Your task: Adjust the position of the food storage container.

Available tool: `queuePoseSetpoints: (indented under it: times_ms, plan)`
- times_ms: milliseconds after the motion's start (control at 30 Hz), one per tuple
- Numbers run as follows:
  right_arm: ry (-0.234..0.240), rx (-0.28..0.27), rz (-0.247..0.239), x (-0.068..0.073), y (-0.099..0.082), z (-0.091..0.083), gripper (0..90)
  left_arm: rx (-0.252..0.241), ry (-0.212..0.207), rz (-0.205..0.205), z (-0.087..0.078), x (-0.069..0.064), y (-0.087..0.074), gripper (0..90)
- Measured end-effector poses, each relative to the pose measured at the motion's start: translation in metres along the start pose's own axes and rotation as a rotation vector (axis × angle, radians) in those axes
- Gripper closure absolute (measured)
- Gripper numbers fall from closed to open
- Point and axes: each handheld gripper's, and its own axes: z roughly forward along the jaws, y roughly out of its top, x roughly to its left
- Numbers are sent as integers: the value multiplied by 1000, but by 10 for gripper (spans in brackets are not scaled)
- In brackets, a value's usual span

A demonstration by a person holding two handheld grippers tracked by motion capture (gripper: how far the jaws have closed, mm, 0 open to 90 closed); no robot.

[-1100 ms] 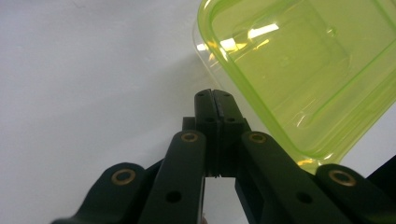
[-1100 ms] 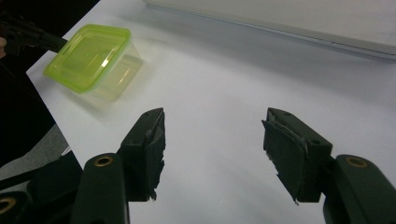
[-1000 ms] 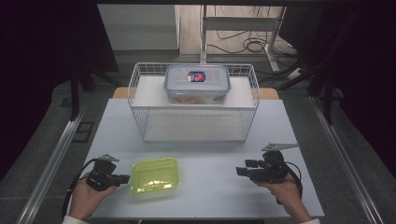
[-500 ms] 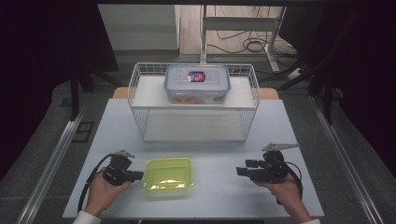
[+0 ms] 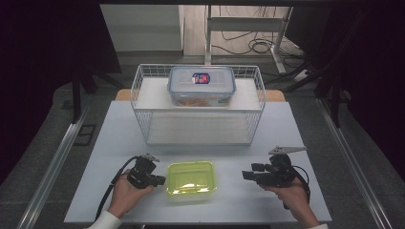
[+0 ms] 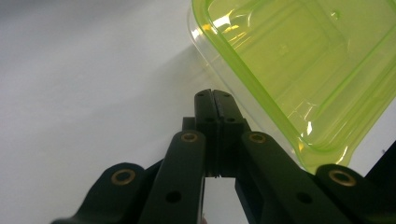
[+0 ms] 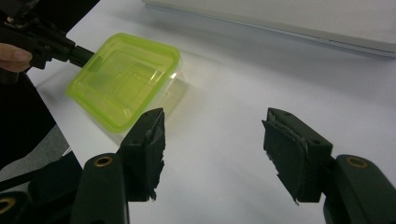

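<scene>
A lime-green lidded plastic container (image 5: 191, 178) lies flat on the white table near its front edge. My left gripper (image 5: 160, 180) is shut, with nothing between its jaws, and its tip rests against the container's left edge. The left gripper view has the closed jaws (image 6: 212, 93) beside the green container's rim (image 6: 299, 70). My right gripper (image 5: 246, 172) stands open to the right of the container, a short way off, pointing toward it. In the right gripper view, the open jaws (image 7: 212, 140) frame bare table, with the green container (image 7: 123, 79) and the left gripper (image 7: 86, 56) beyond.
A white wire basket (image 5: 143, 119) stands at the back of the table (image 5: 286, 124). On its raised shelf sits a clear lidded box (image 5: 201, 85) with a label. Dark floor and cables lie behind the table.
My left gripper has moved right along the table's front, and the green container has slid right with it. The right gripper has stayed in place.
</scene>
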Motion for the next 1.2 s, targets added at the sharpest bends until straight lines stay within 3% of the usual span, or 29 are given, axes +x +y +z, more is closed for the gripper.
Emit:
queuePoseSetpoints:
  times_ms: [167,333,533,700,833,933,1200]
  plan:
    - [1,4,-2,0,0,1,384,0,-7,9,5,-6,5,897]
    - [2,7,-2,0,-1,1,380,-12,-8,-3,3,-3,4,894]
    - [-1,5,1,-1,-2,1,372,-89,-33,-48,-14,5,-3,861]
    - [-1,6,3,1,-2,3,344,-187,-99,-90,-33,13,-13,747]
    - [25,-9,19,2,-3,7,316,-247,-165,-141,-46,16,-20,468]
    - [50,-23,43,1,-3,10,304,-266,-202,-178,-48,16,-23,337]
    - [104,-54,85,3,-7,14,300,-297,-269,-255,-45,16,-26,249]
